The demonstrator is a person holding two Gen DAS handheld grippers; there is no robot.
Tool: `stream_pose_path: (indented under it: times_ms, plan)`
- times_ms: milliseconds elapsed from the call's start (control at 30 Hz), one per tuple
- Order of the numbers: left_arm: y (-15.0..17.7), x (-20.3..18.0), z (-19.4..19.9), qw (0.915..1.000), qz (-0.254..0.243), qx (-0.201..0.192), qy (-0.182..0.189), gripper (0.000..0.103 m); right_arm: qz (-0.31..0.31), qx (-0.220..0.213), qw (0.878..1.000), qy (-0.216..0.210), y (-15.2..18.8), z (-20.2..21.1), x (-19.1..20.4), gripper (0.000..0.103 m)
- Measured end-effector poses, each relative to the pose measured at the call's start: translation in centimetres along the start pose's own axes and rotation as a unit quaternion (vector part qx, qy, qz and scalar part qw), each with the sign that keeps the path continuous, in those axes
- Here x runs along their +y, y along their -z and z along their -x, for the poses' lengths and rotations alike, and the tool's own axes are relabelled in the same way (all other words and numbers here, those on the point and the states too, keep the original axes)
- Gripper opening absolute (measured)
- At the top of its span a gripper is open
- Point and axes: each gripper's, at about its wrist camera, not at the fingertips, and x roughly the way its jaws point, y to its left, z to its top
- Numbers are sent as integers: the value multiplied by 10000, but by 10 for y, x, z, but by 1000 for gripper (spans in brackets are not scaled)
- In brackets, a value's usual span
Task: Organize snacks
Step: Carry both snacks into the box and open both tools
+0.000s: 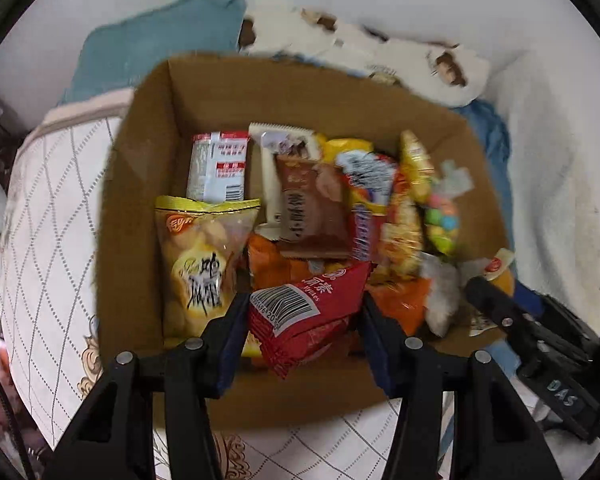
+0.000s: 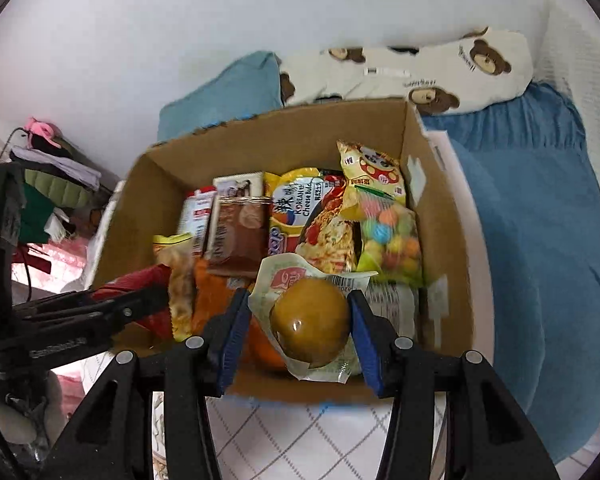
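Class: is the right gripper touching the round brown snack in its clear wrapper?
Touching. In the right wrist view, the right gripper has both blue pads pressed against the wrapped round snack, holding it over the cardboard box.

Right gripper [image 2: 300,320] clamped on a wrapped golden-brown bun [image 2: 309,322] over a cardboard box [image 2: 440,248] of snacks, cheese noodle packet [image 2: 316,220], colourful candy bag [image 2: 388,236], left gripper [image 2: 140,304] holding a red packet [image 2: 136,280], bear-print pillow [image 2: 440,68] behind
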Motion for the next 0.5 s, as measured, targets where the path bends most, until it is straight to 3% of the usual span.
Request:
stream_pose_path:
  times_ms: [300, 367, 433, 500]
  plan:
    - [-20, 6, -41, 9991, 78, 412, -79, 52, -176, 677, 9975, -59, -30, -64, -15, 55]
    - [-20, 7, -44, 9989, 135, 426, -166, 55, -122, 846, 9963, 98, -32, -71, -15, 83]
    - [-21, 9, -47, 9987, 203, 435, -157, 69, -55, 830, 9963, 199, -32, -70, -15, 93]
    - [-21, 10, -47, 9985, 260, 471, -71, 78, 34, 831, 9958, 374, -32, -68, -15, 94]
